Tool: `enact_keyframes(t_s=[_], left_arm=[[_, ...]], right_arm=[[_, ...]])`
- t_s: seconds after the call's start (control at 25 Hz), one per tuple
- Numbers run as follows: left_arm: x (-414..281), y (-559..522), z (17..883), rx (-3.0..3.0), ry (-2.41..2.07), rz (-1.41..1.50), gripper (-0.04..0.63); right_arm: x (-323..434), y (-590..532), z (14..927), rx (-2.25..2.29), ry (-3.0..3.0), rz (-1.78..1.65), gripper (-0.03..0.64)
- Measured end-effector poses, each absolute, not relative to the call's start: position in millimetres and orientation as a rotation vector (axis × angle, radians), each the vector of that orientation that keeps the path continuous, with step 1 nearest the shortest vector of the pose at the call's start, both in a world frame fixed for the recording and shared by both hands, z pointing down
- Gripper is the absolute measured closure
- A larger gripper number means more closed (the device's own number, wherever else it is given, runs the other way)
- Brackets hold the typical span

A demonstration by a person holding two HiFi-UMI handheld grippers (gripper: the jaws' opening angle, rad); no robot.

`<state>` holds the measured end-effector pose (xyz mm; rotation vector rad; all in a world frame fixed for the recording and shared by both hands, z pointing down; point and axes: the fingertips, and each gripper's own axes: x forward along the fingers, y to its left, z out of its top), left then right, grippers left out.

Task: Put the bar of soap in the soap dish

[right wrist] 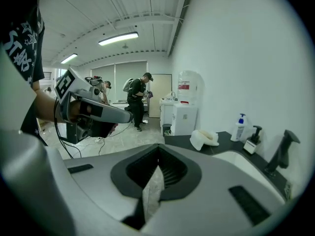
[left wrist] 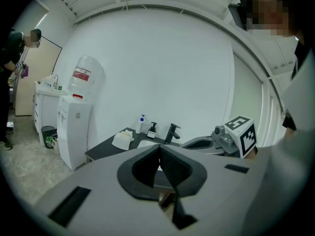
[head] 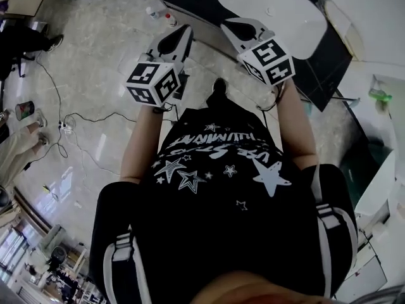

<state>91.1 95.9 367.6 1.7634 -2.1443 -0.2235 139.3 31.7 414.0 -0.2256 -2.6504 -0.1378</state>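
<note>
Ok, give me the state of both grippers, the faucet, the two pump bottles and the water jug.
left gripper: jaws together, nothing between them.
right gripper: jaws together, nothing between them.
faucet: no water seen running.
blue-topped pump bottle: upright.
black pump bottle: upright.
water jug: seated on the dispenser.

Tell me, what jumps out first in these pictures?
The left gripper and right gripper, each bearing a black-and-white marker cube, point forward, shut and empty, above a pale floor. Ahead, a black counter with a white sink and black faucet lines the white wall.
</note>
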Motion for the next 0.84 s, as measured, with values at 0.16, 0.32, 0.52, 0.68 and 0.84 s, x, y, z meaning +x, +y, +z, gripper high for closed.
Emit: enact_keyframes(t_s=[0.16, 0.32, 0.52, 0.68, 0.84], left_arm=[[110.4, 128.9, 371.6, 1.74, -2.148, -0.236, 0.583], [131.0, 165.7, 373.1, 1.738, -2.158, -0.258, 0.583], [157.1, 212.0, 374.8, 1.727, -2.171, -0.279, 0.583], [178.3, 239.3, 373.6, 1.722, -2.194, -0.315, 0.583], [193.7, 269.5, 371.2, 1.719, -2.215, -0.323, 0.583]], right_arm=[[157.5, 59.0, 413.2, -0.218, -2.65, -0.154, 0.609], [179.9, 87.0, 416.3, -0.19, -2.648, -0.169, 0.609], [210.5, 128.0, 418.5, -0.184, -2.644, -0.18, 0.609], [234.2, 148.9, 416.9, -0.185, -2.632, -0.221, 0.609], [254.6, 172.7, 410.6, -0.168, -2.644, -0.238, 0.609]])
